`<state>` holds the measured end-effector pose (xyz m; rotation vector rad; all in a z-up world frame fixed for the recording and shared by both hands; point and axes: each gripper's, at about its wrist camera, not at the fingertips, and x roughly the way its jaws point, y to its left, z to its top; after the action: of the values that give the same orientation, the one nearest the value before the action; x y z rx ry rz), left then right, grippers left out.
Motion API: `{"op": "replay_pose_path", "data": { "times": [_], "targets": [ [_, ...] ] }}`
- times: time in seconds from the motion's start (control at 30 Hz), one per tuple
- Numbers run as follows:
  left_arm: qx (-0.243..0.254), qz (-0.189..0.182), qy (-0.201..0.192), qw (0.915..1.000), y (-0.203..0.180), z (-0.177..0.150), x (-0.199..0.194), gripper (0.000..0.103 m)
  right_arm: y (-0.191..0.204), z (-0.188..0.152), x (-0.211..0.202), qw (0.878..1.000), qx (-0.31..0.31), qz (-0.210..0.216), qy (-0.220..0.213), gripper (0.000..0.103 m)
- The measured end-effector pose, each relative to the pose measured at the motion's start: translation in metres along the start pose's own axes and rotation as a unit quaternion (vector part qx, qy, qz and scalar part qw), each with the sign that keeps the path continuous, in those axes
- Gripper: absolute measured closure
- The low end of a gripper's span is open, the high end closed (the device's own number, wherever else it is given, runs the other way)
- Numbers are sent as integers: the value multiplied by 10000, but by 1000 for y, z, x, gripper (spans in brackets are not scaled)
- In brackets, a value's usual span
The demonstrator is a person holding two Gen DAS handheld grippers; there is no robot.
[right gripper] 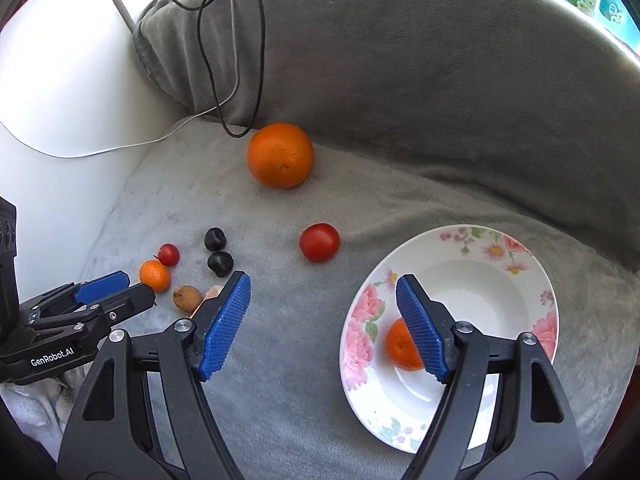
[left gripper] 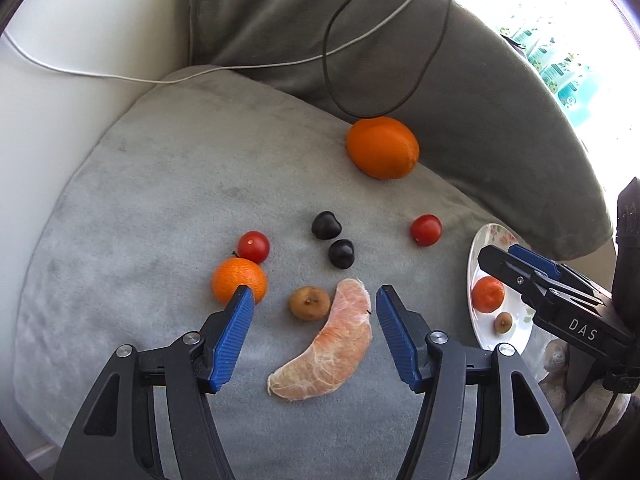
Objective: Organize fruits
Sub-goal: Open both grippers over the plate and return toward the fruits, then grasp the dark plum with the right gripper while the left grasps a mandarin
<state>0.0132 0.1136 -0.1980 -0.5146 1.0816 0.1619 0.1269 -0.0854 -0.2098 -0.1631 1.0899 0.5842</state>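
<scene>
My left gripper is open and empty above a peeled citrus segment and a small brown fruit on the grey cushion. A mandarin, two red tomatoes, two dark plums and a large orange lie around. My right gripper is open and empty at the left rim of the floral plate, which holds a mandarin. In the left wrist view the plate also holds a small brown fruit.
A grey backrest cushion curves behind the fruit. A black cable and a white cable trail over the backrest and the white wall on the left. White cloth lies at the lower left.
</scene>
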Motion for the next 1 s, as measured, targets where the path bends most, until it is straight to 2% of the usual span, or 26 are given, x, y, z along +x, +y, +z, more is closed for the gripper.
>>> {"op": "replay_pose_path", "data": {
  "times": [0.53, 0.63, 0.87, 1.0],
  "targets": [
    [-652, 19, 155, 9977, 50, 0, 16, 42, 53, 14, 59, 9959, -650, 376, 509, 25],
    [-674, 3, 198, 9975, 52, 1, 22, 42, 59, 14, 70, 9944, -727, 447, 628, 32],
    [-658, -35, 280, 9974, 52, 4, 35, 48, 74, 16, 93, 9909, -906, 515, 858, 40],
    [-666, -51, 305, 9973, 51, 6, 41, 52, 79, 16, 101, 9889, -1006, 530, 958, 50]
  ]
}}
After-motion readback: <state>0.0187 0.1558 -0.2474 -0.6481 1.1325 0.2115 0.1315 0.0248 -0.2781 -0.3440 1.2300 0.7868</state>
